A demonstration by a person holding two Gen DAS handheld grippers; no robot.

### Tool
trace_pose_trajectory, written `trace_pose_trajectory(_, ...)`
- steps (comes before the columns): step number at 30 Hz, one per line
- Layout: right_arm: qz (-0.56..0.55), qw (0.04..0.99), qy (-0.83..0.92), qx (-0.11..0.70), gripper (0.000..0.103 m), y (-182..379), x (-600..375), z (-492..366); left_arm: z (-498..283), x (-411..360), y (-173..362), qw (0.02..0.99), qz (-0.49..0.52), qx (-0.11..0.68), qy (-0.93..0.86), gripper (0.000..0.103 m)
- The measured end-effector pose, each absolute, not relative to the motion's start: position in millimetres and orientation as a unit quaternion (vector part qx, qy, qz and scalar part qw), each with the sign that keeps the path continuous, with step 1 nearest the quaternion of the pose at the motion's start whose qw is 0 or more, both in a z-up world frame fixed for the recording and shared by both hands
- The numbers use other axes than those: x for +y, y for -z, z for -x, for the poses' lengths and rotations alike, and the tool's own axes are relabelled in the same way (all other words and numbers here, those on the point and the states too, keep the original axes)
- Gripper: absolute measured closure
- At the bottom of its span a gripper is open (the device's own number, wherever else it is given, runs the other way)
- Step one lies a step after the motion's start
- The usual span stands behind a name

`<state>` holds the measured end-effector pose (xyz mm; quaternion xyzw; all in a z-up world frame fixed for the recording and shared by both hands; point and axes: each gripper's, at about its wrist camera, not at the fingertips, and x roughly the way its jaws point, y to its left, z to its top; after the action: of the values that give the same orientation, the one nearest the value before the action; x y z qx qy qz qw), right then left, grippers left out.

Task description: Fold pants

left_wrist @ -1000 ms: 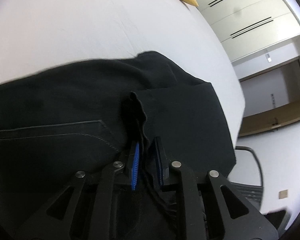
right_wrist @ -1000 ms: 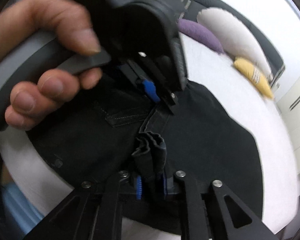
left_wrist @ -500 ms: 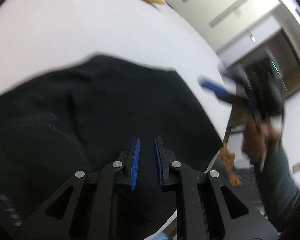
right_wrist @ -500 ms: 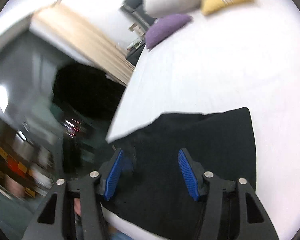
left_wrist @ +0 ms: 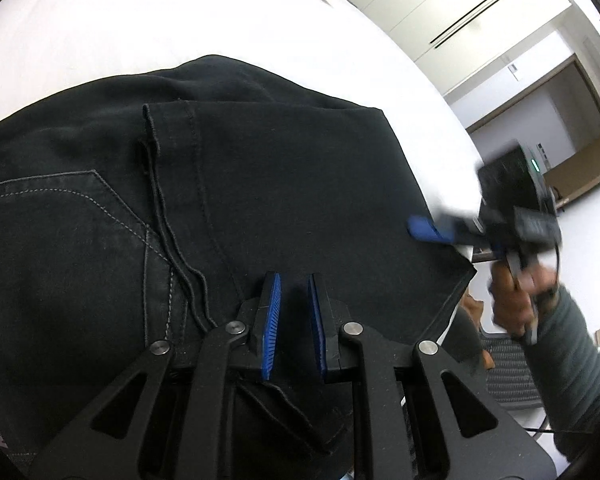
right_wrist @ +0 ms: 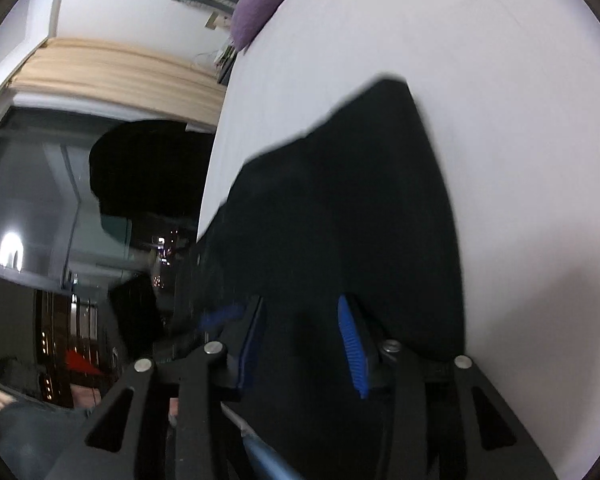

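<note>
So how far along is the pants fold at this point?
Done: the black pants lie on the white bed as a compact layered stack, a hemmed end on top beside the back pocket. In hand: nothing; the left gripper is nearly shut and empty, the right gripper hovers at the right edge, jaws closing, pinching no cloth. Left: perhaps one more fold or smoothing.

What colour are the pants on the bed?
Black, with pale grey stitching along the pocket. The pants show best in the left wrist view.

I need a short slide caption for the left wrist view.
Left gripper, empty, above folded black pants on a white bed.
</note>
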<state>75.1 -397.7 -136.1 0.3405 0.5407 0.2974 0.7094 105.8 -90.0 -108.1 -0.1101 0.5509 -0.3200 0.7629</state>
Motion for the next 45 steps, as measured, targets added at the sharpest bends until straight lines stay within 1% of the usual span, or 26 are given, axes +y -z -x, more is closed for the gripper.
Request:
trace_pose_trajectory(4, -0.354, 0.721, -0.267, 0.533, 0.056, 130, -416, -31, -98, -95, 108, 0.768, 0.101, 0.55, 0.314, 0.089)
trace_pose_trajectory(7, -0.336, 0.746, -0.236, 0.524, 0.056, 117, -413, -15, -94, -102, 106, 0.773, 0.088, 0.546, 0.309, 0.089)
trace_pose_trajectory(8, -0.332, 0.754, -0.234, 0.516, 0.054, 108, -408, -8, -93, -103, 106, 0.775, 0.085, 0.545, 0.309, 0.089)
trace_pose_trajectory(13, -0.322, 0.771, -0.267, 0.48, 0.054, 79, -392, -16, -89, -114, 104, 0.777, 0.083, 0.543, 0.306, 0.089)
trace_pose_trajectory(14, -0.319, 0.772, -0.278, 0.475, 0.052, 75, -382, -25, -88, -114, 104, 0.777, 0.082, 0.545, 0.305, 0.089)
trace_pose_trajectory(18, -0.315, 0.761, -0.288, 0.489, 0.05, 87, -355, -51, -87, -116, 103, 0.776, 0.084, 0.545, 0.305, 0.089)
trace_pose_trajectory(19, -0.311, 0.756, -0.278, 0.505, 0.047, 99, -349, -57, -87, -117, 103, 0.776, 0.084, 0.545, 0.305, 0.089)
trace_pose_trajectory(20, -0.303, 0.751, -0.258, 0.527, 0.041, 112, -344, -59, -87, -117, 103, 0.776, 0.084, 0.545, 0.306, 0.089)
trace_pose_trajectory(21, -0.298, 0.744, -0.241, 0.547, 0.041, 125, -341, -59, -87, -117, 103, 0.776, 0.084, 0.545, 0.305, 0.089)
trace_pose_trajectory(22, -0.299, 0.746, -0.231, 0.549, 0.045, 133, -340, -54, -87, -117, 103, 0.776, 0.084, 0.545, 0.305, 0.089)
trace_pose_trajectory(23, -0.301, 0.754, -0.231, 0.536, 0.046, 132, -341, -49, -86, -117, 103, 0.777, 0.086, 0.544, 0.306, 0.089)
trace_pose_trajectory(28, -0.308, 0.769, -0.219, 0.516, 0.046, 111, -347, -24, -84, -118, 101, 0.78, 0.085, 0.542, 0.302, 0.089)
trace_pose_trajectory(31, -0.31, 0.783, -0.237, 0.485, 0.045, 87, -341, -15, -80, -112, 92, 0.789, 0.078, 0.538, 0.285, 0.089)
trace_pose_trajectory(36, -0.304, 0.783, -0.271, 0.471, 0.045, 72, -315, -22, -68, -75, 55, 0.822, 0.082, 0.509, 0.241, 0.088)
trace_pose_trajectory(37, -0.302, 0.781, -0.278, 0.471, 0.045, 72, -309, -25, -65, -64, 47, 0.827, 0.089, 0.504, 0.232, 0.086)
trace_pose_trajectory(38, -0.3, 0.777, -0.287, 0.473, 0.045, 72, -299, -29, -59, -50, 37, 0.833, 0.102, 0.495, 0.226, 0.075)
trace_pose_trajectory(39, -0.299, 0.774, -0.294, 0.474, 0.045, 73, -293, -31, -54, -36, 30, 0.838, 0.117, 0.486, 0.22, 0.061)
trace_pose_trajectory(40, -0.298, 0.771, -0.301, 0.474, 0.045, 74, -285, -34, -46, -17, 23, 0.844, 0.138, 0.473, 0.213, 0.02)
trace_pose_trajectory(41, -0.297, 0.768, -0.311, 0.474, 0.045, 75, -275, -37, -36, 6, 16, 0.853, 0.169, 0.452, 0.2, 0.0)
trace_pose_trajectory(42, -0.298, 0.766, -0.318, 0.473, 0.045, 76, -269, -39, -25, 30, 9, 0.863, 0.2, 0.428, 0.18, 0.0)
trace_pose_trajectory(45, -0.3, 0.756, -0.336, 0.475, 0.045, 78, -251, -46, -3, 88, 7, 0.857, 0.271, 0.414, 0.145, 0.0)
